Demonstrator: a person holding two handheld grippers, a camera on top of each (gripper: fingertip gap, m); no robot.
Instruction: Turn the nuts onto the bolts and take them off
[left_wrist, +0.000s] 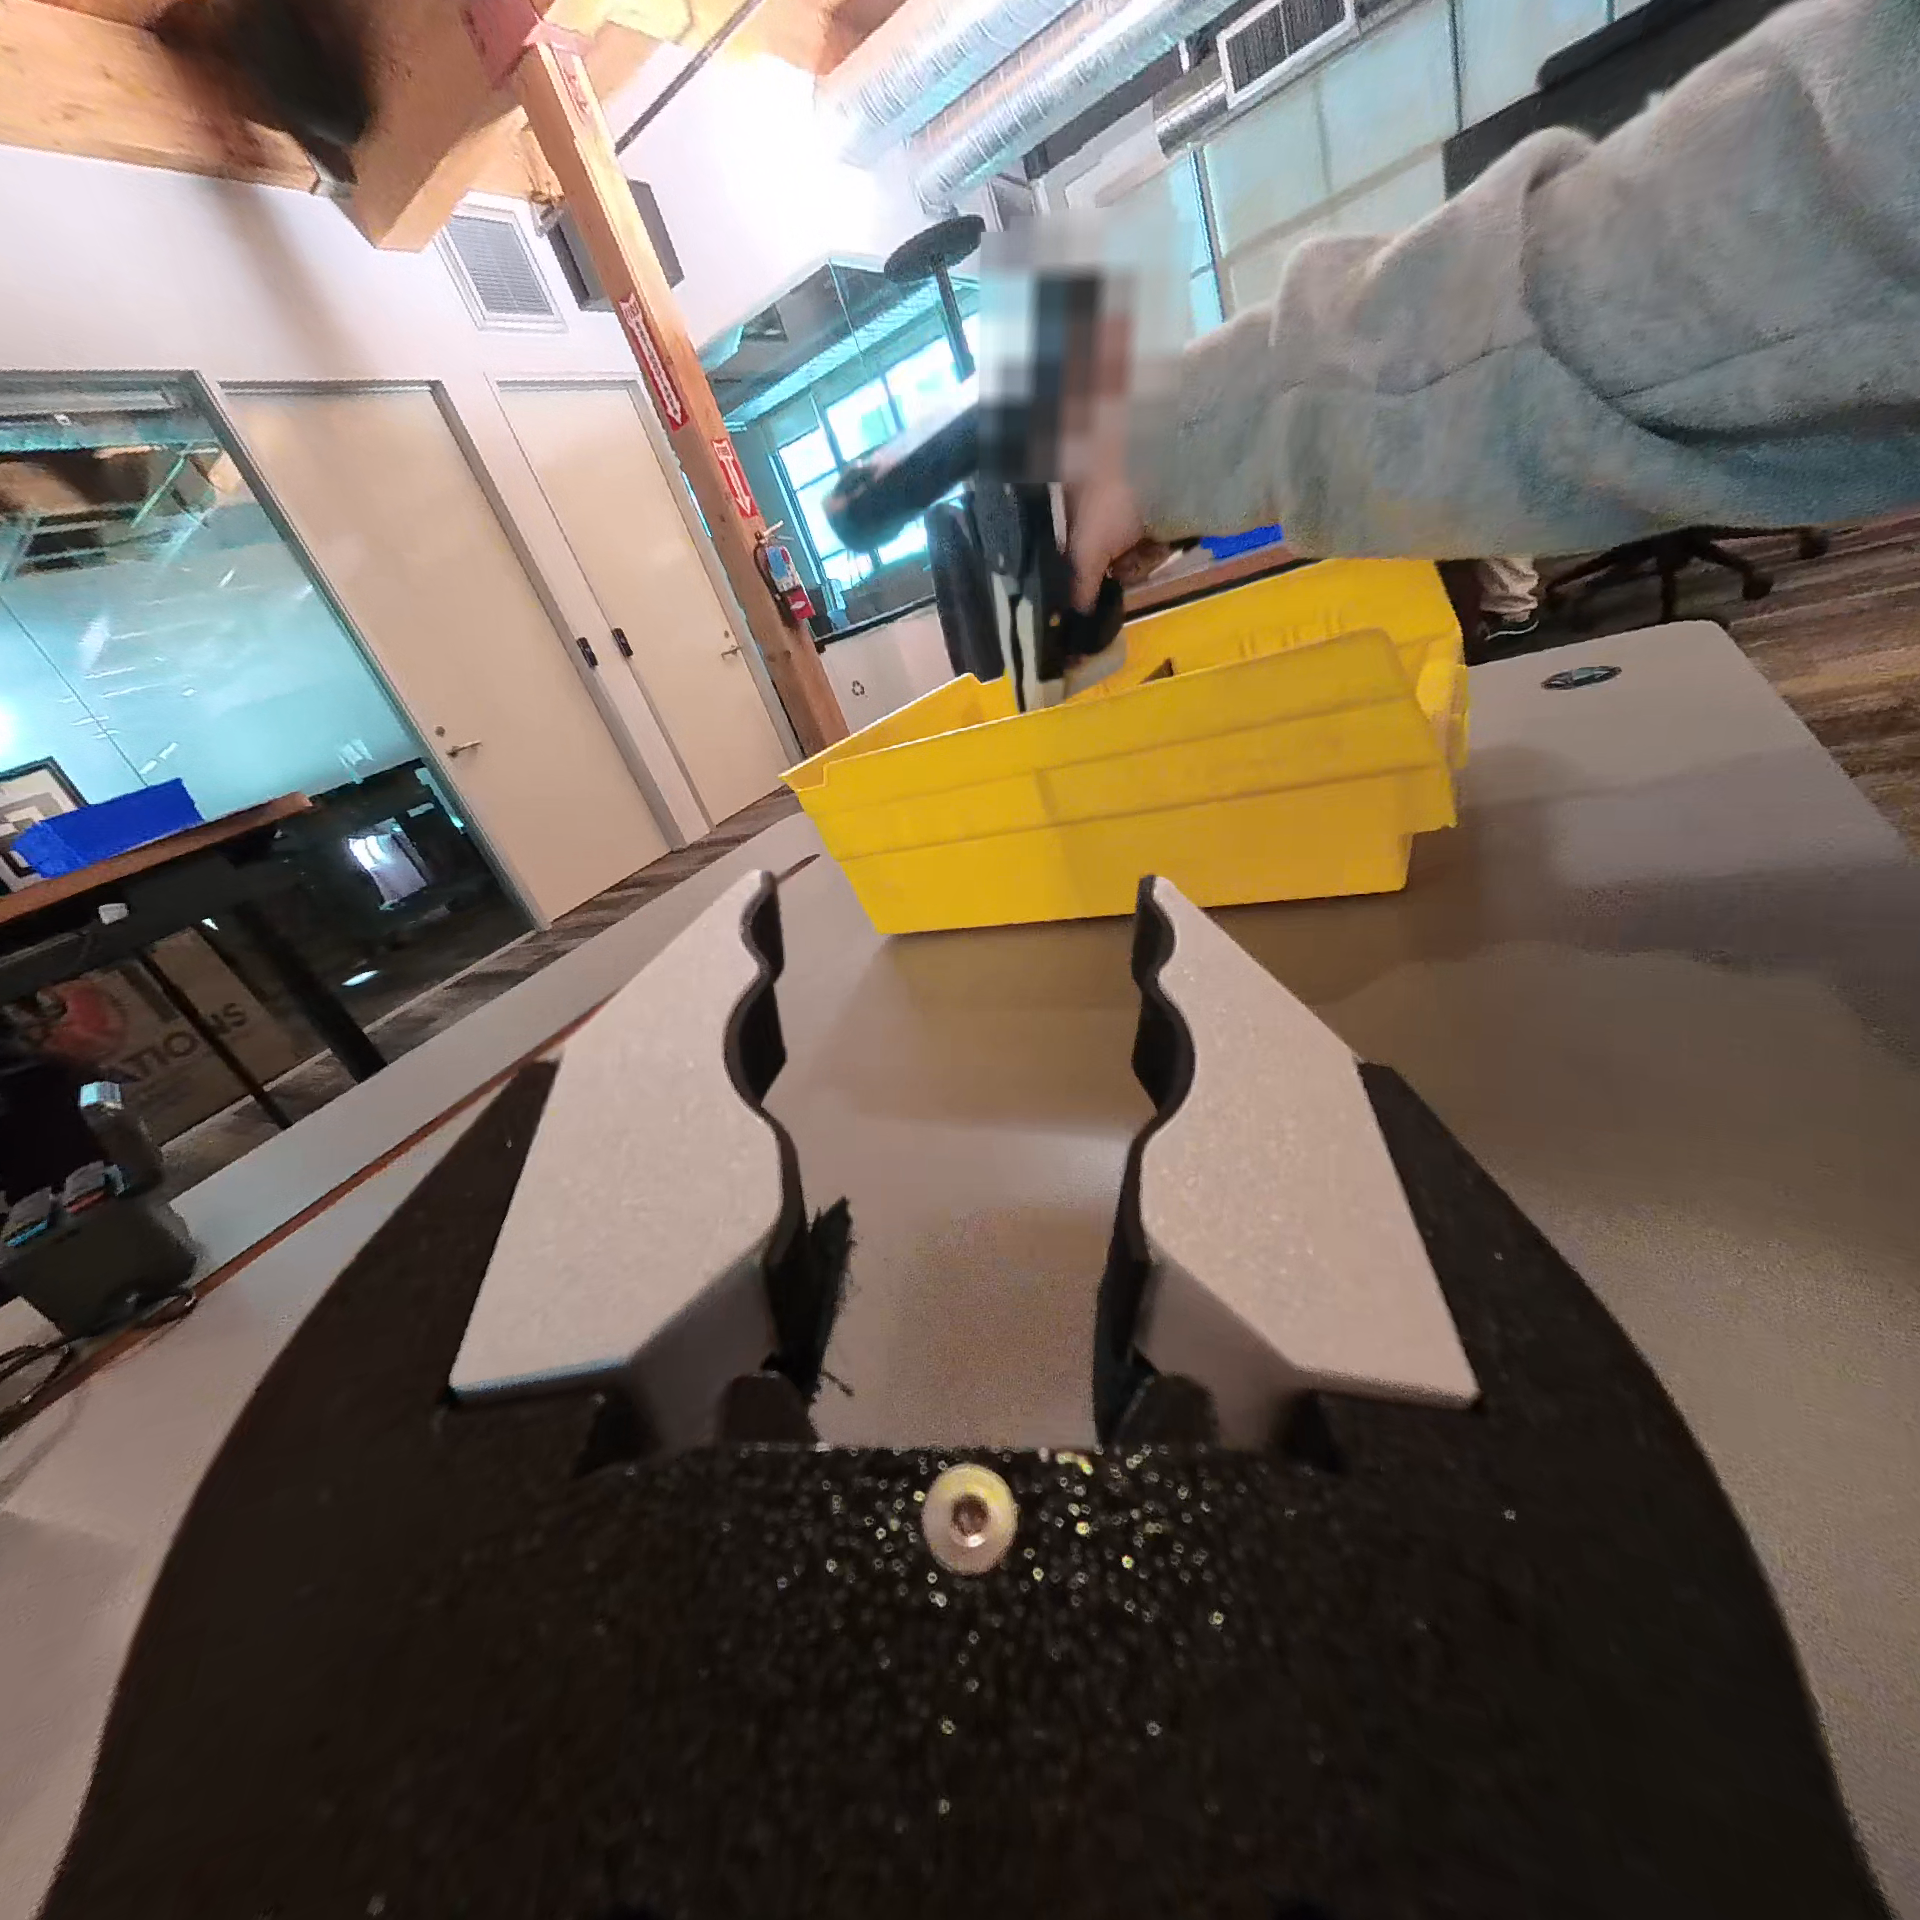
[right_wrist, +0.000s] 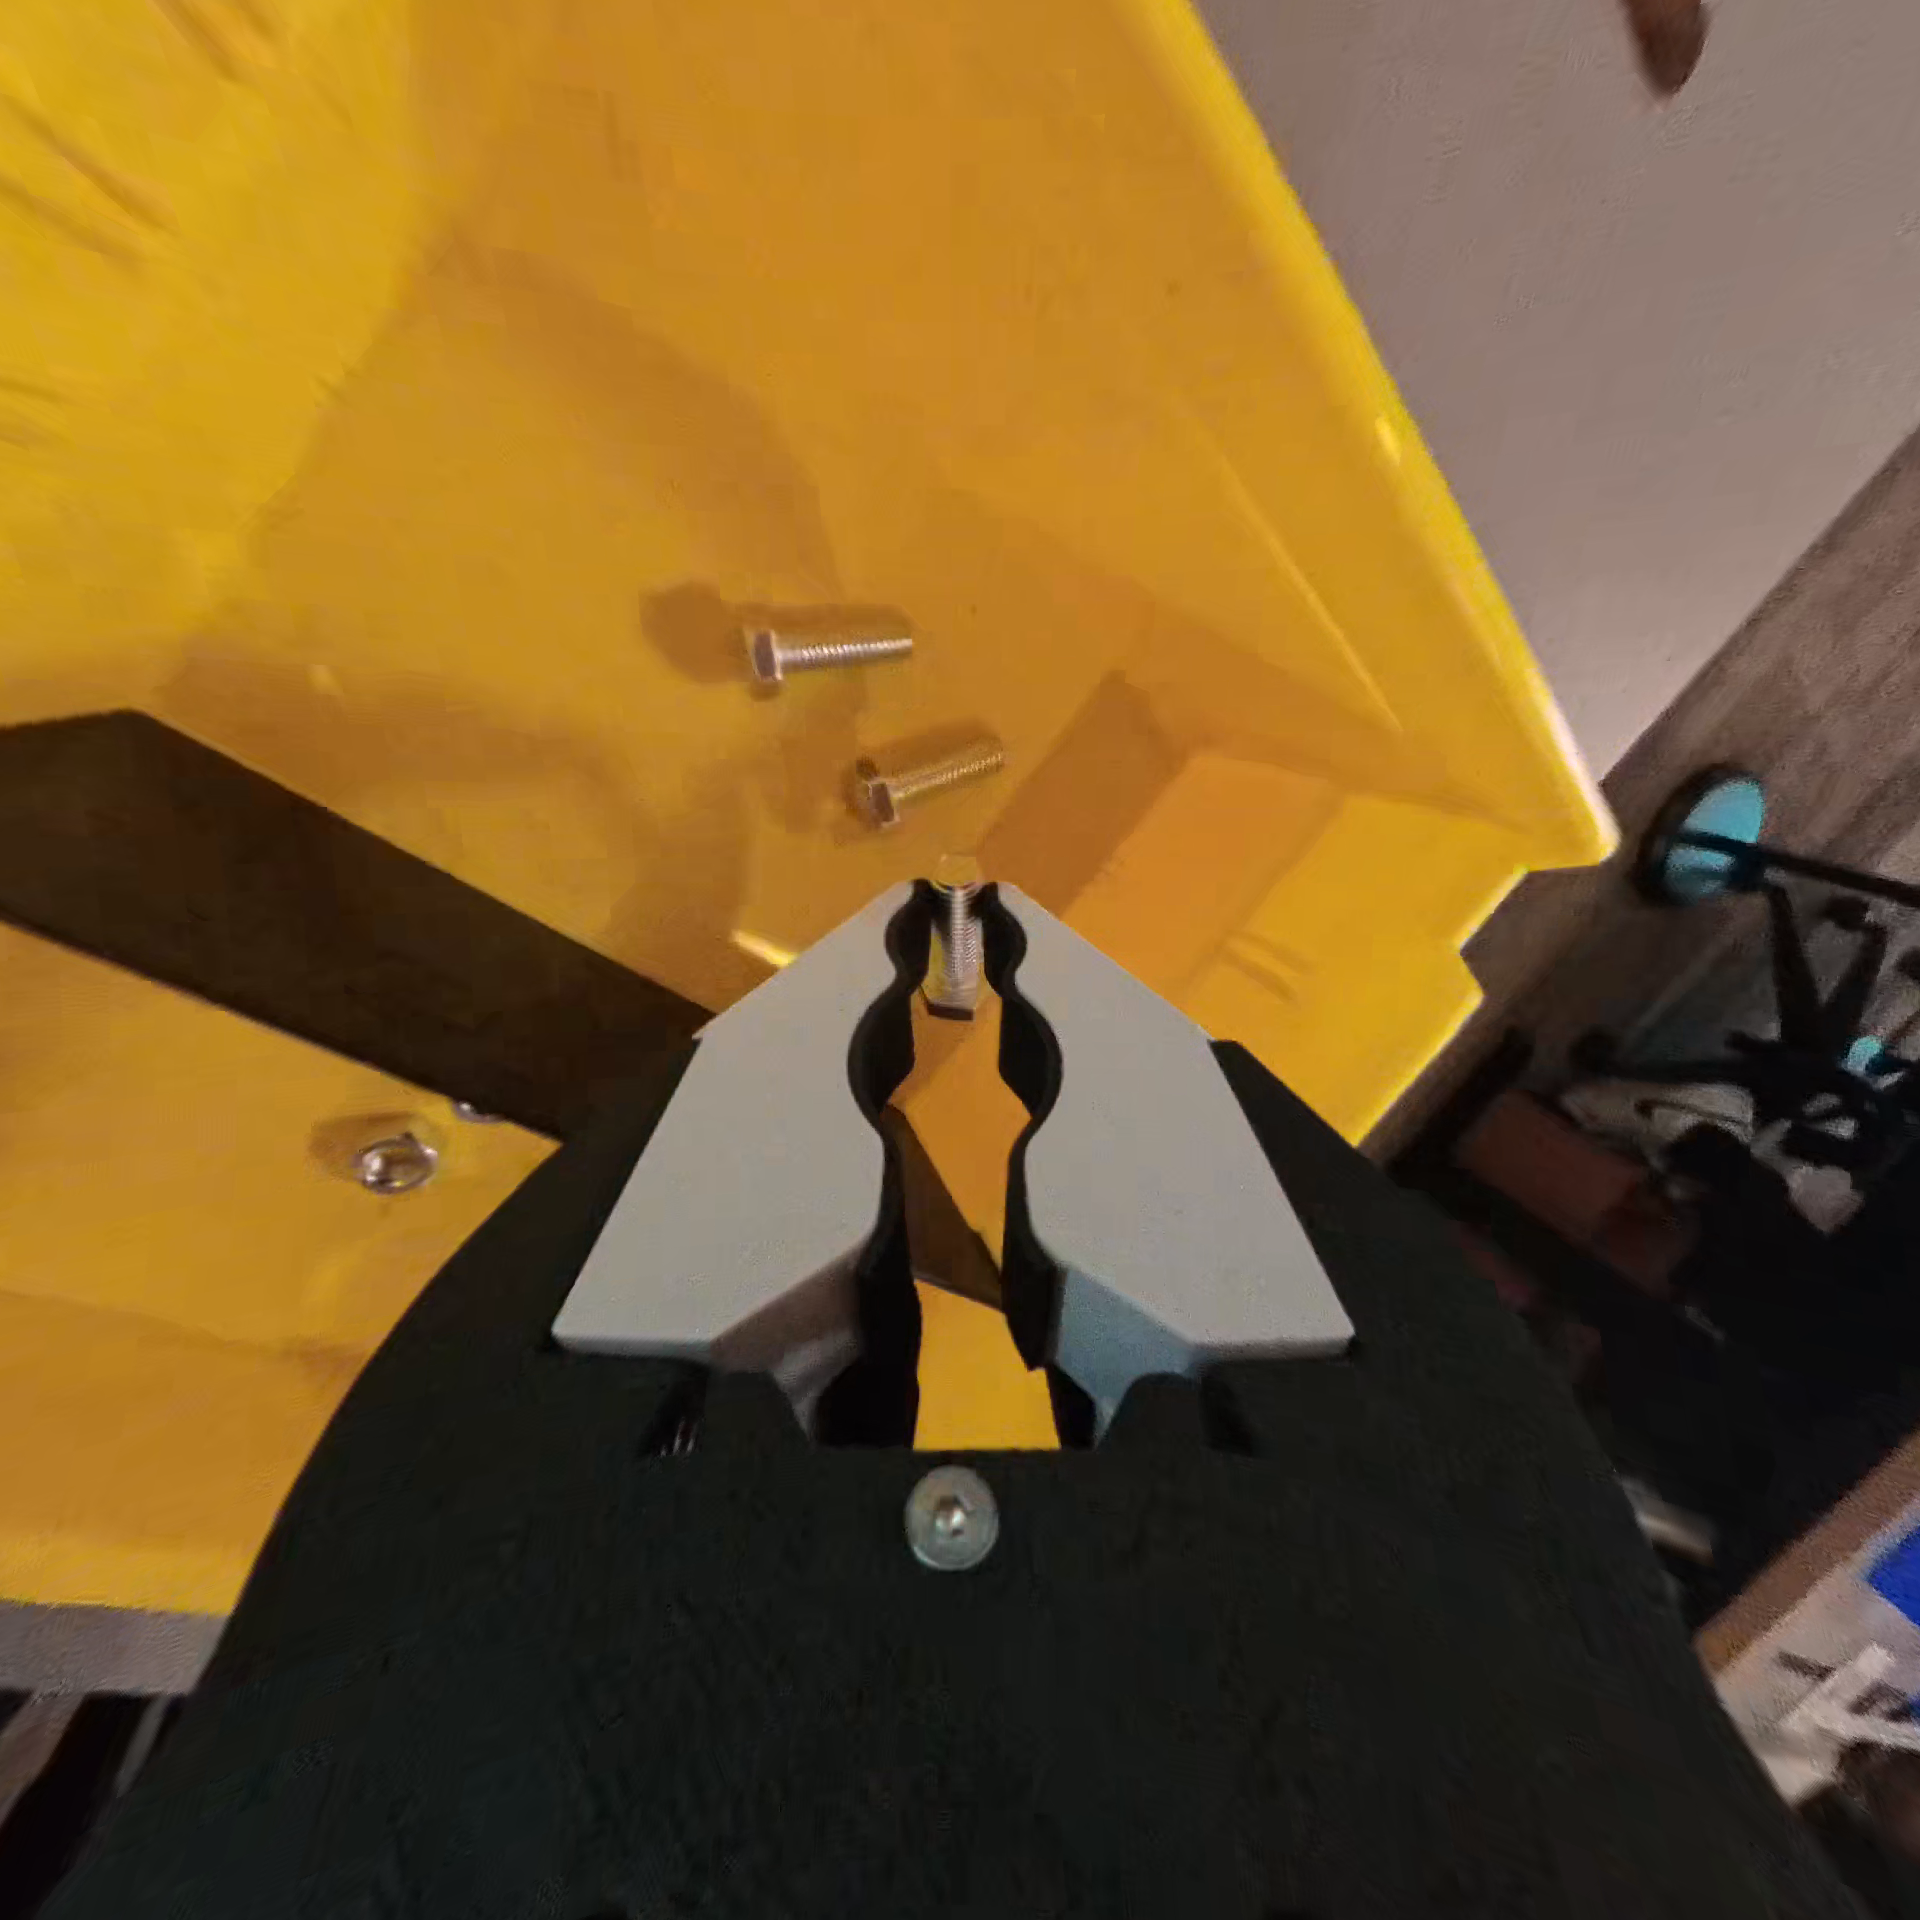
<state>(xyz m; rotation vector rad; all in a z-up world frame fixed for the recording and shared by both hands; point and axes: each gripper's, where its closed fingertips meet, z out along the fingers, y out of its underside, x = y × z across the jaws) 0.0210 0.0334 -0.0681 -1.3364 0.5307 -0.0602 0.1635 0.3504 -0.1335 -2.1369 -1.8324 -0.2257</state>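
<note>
In the right wrist view my right gripper (right_wrist: 951, 914) reaches into a yellow bin (right_wrist: 1299, 468) and is shut on a silver bolt (right_wrist: 948, 951). The bolt lies along the fingers with its hex head toward the camera, and both pads press on its thread. Two loose bolts (right_wrist: 826, 652) (right_wrist: 930, 777) lie on the bin floor just beyond the tips. A nut (right_wrist: 390, 1158) lies past a black divider (right_wrist: 312, 914). In the left wrist view my left gripper (left_wrist: 956, 935) is open and empty, low over the grey table (left_wrist: 1558, 987) in front of the bin (left_wrist: 1143, 810). The right gripper (left_wrist: 1060, 644) shows inside that bin.
A grey sleeve (left_wrist: 1558, 343) reaches across the upper right of the left wrist view. A second table with a blue bin (left_wrist: 104, 831) stands at the left. The table's edge runs along the left of my left gripper. Office chairs stand beyond the bin. Spacing between my two grippers at the tips: around 35 centimeters. My right gripper is the nearer one to the nut (right_wrist: 390, 1158): about 15 centimeters, against 25 centimeters.
</note>
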